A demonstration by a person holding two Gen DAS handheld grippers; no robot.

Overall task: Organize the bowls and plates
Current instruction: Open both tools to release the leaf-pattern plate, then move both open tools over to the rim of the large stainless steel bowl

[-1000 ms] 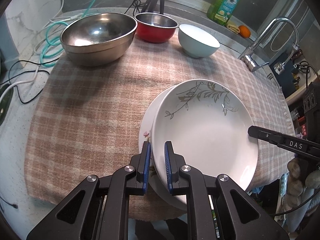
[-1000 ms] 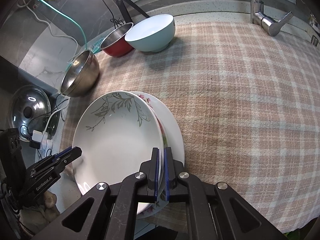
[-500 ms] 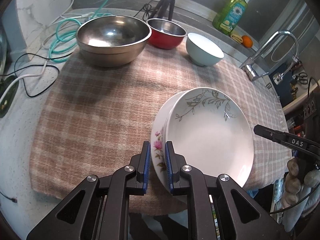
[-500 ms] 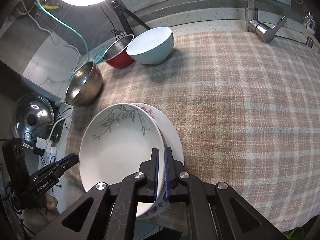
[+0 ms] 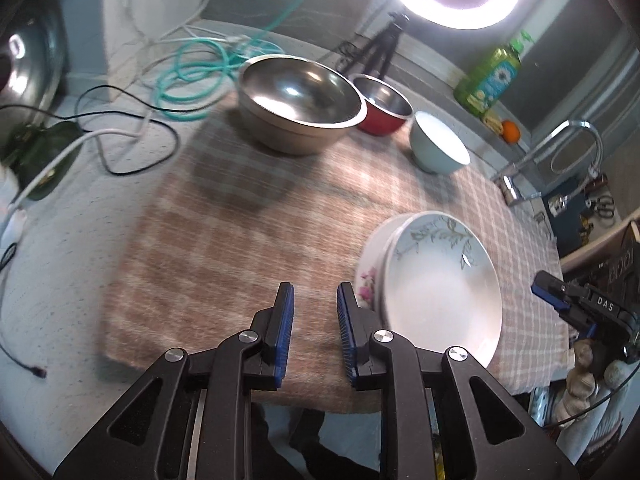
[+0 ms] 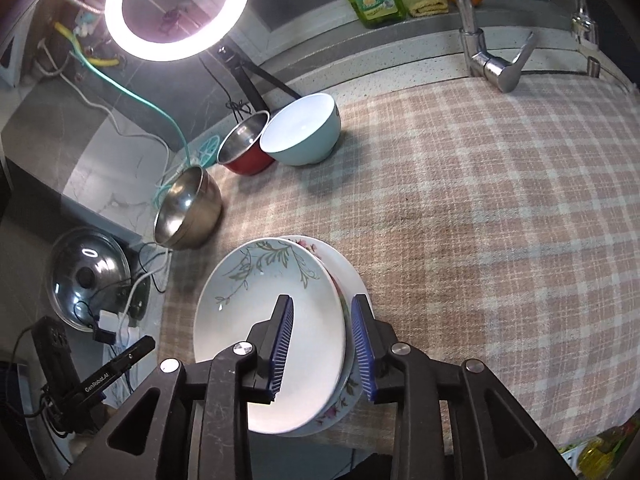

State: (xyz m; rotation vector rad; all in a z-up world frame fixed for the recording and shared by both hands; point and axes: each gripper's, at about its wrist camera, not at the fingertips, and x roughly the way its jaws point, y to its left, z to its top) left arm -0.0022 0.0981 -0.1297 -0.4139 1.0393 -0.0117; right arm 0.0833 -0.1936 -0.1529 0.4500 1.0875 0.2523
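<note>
Cloth (image 6: 500,208): checked, woven, covers the counter; all the dishes sit on it. It gives some grip under a dish, so sliding a dish would likely drag and bunch it. Taken as the landmark below.

Steel bowl (image 5: 300,100): the largest dish, at the cloth's far left corner. Probably light for its size, stiff and not breakable, but its polished wall looks slick. Best hold is a pinch across the rim.

Plates, stacked at the cloth's near edge. Leaf plate (image 6: 268,320) lies on top, off-centre toward the left, so the flower plate (image 6: 352,280) shows as a crescent on the right. Glazed ceramic by the look: heavy, rigid, slippery, prone to chip. The thin rim is the only hold; one at each side would spread the weight. The stack overhangs the near edge slightly, so a nudge outward is a risk.

Blue bowl (image 6: 302,132): far edge of the cloth, upright, touching the red bowl or nearly. Ceramic probably, fragile; grip over the rim.

Red bowl (image 6: 244,148): between the steel and blue bowls. Steel inside, red outside; light and tough.

Right gripper (image 6: 322,350): jaws opening, straddling the right rim of the stack, pads clear of it.

Left gripper (image 5: 316,334): jaws opening, nothing between them, just left of the plates over bare cloth.
</note>
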